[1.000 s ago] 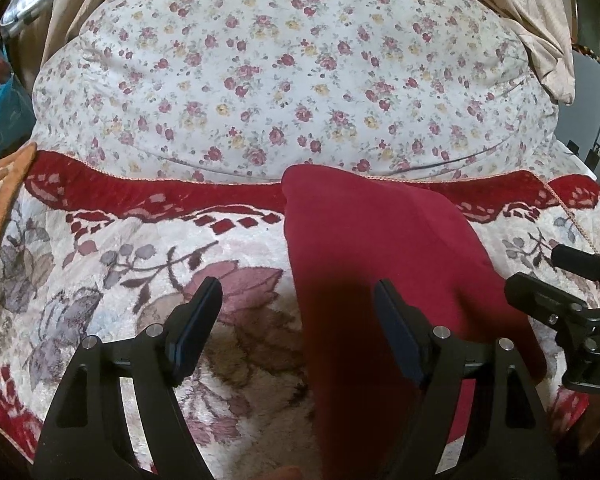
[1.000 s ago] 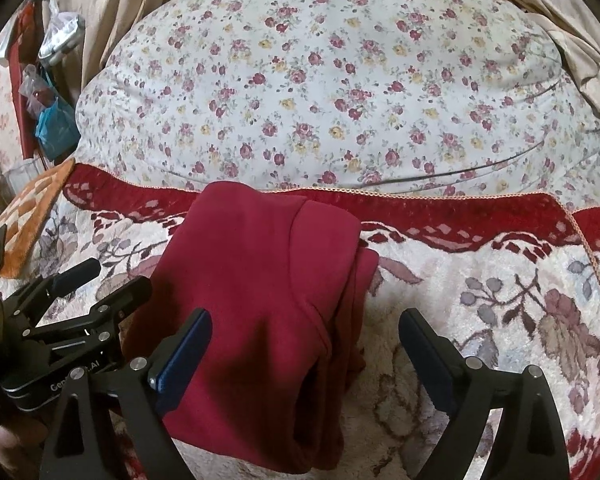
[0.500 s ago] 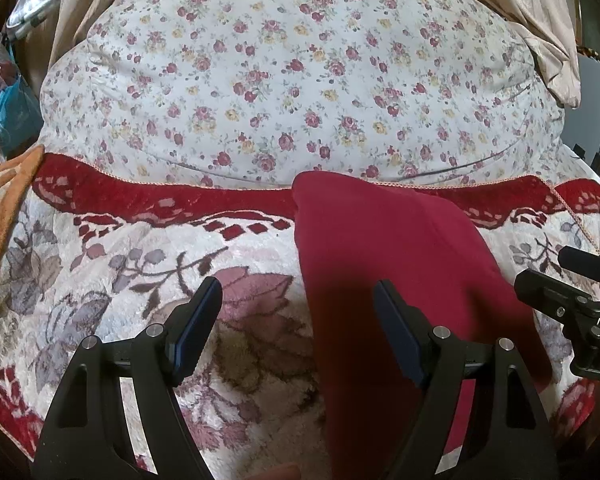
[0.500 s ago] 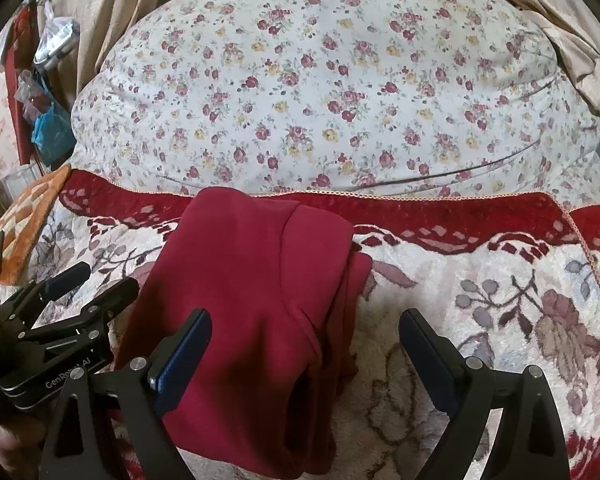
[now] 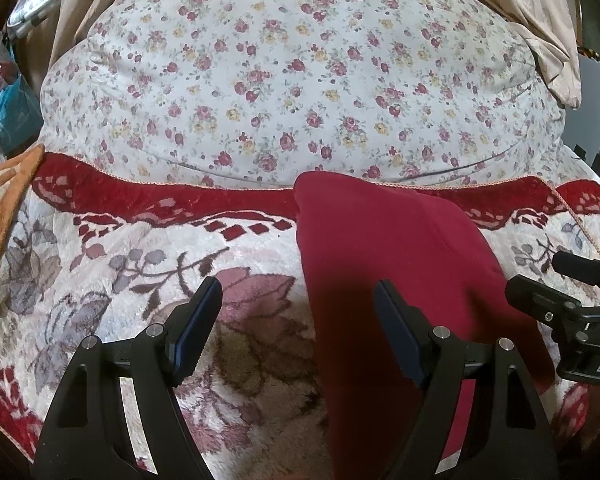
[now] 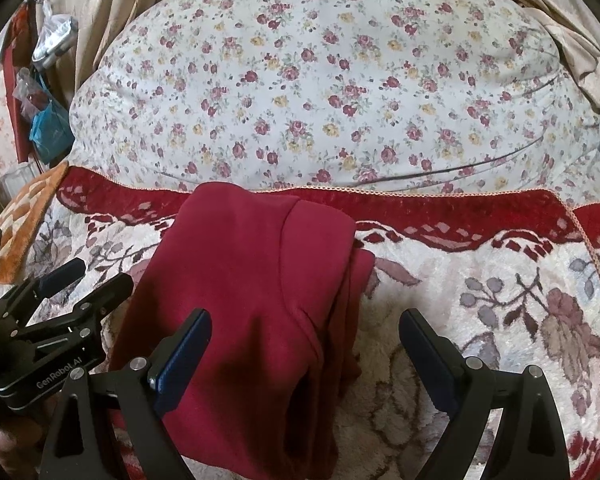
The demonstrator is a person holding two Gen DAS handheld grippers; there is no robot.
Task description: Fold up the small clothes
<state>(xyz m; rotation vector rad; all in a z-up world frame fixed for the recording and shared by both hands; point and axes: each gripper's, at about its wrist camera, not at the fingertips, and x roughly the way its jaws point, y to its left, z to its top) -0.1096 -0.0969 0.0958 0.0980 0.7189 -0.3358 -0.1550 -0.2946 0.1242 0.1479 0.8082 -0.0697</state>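
A dark red garment (image 5: 384, 280) lies folded lengthwise on a flowered plush blanket (image 5: 120, 272). In the right wrist view the garment (image 6: 252, 304) shows stacked layers along its right edge. My left gripper (image 5: 298, 312) is open and empty, hovering over the garment's left edge. My right gripper (image 6: 306, 340) is open and empty, above the garment's right side. Each gripper shows at the edge of the other's view, the right one (image 5: 572, 312) and the left one (image 6: 60, 312).
A big white quilt with small roses (image 5: 300, 80) rises behind the blanket. An orange patterned cloth (image 5: 4, 200) lies at the left. Beige fabric (image 5: 540, 20) hangs at the back right. Bags and clutter (image 6: 44, 92) stand at the far left.
Both grippers have drawn back slightly from the garment and stayed open. The garment has not moved.
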